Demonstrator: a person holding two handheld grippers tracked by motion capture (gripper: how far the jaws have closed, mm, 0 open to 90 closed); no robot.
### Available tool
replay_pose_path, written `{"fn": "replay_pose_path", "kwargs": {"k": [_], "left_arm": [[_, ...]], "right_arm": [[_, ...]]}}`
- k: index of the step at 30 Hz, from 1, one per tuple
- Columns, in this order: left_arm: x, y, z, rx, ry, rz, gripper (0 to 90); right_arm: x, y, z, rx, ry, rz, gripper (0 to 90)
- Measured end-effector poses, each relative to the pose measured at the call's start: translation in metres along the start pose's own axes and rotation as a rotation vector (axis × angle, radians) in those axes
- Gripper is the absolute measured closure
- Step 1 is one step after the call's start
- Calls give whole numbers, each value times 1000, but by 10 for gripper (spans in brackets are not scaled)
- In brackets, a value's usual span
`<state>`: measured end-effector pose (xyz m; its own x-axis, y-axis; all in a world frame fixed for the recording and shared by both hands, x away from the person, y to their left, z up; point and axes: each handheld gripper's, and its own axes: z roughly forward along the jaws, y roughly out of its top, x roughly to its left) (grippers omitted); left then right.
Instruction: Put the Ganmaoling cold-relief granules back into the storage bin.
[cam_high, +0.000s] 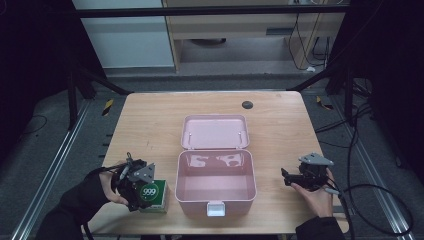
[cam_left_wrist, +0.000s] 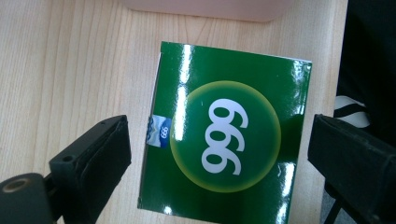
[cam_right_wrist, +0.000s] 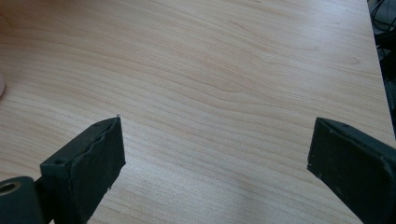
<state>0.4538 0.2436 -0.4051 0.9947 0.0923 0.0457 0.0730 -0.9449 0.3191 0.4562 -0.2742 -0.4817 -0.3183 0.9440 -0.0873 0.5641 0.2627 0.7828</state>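
A green carton marked "999" (cam_high: 153, 196) (cam_left_wrist: 224, 135) lies flat on the wooden table (cam_high: 150, 130), left of an open pink case (cam_high: 216, 172). My left gripper (cam_high: 134, 186) (cam_left_wrist: 219, 158) hovers over the carton, open, its jaws standing on either side of the carton with small gaps. The case's lid (cam_high: 215, 132) lies back flat and its tub looks bare inside. At the table's right side my right gripper (cam_high: 289, 177) (cam_right_wrist: 215, 163) is open above bare wood, with nothing between its jaws.
A white latch (cam_high: 215, 208) sticks out at the case's near edge. A small dark round disc (cam_high: 247, 104) sits near the table's far edge. Metal rails (cam_high: 65, 150) run along both sides of the table, and cables (cam_high: 375, 200) trail on the floor at right.
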Motion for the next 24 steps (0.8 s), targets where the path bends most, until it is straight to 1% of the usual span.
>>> {"fn": "replay_pose_path", "kwargs": {"k": [2, 3, 7, 9, 17, 18, 20, 23, 24], "left_arm": [[1, 0, 2, 14, -2, 15, 54], [0, 0, 4, 5, -5, 2, 55], [2, -2, 8, 14, -10, 11, 57], [2, -3, 11, 10, -18, -1, 55], [4, -7, 22, 9, -44, -11, 63], [4, -7, 23, 15, -48, -9, 68], [4, -6, 26, 43, -46, 9, 67], [4, -6, 28, 47, -49, 7, 70], [5, -4, 30, 50, -54, 13, 71]], "right_arm": [[0, 0, 0, 2, 0, -3, 40], [0, 0, 0, 2, 0, -3, 40], [0, 0, 1, 6, 1, -5, 39], [1, 0, 1, 9, 1, -4, 38], [1, -1, 2, 16, 5, -10, 38], [1, -1, 2, 17, 7, -12, 38], [2, -1, 3, 19, 5, -14, 38], [2, -1, 3, 22, 8, -14, 38], [2, -1, 3, 23, 10, -14, 38]]}}
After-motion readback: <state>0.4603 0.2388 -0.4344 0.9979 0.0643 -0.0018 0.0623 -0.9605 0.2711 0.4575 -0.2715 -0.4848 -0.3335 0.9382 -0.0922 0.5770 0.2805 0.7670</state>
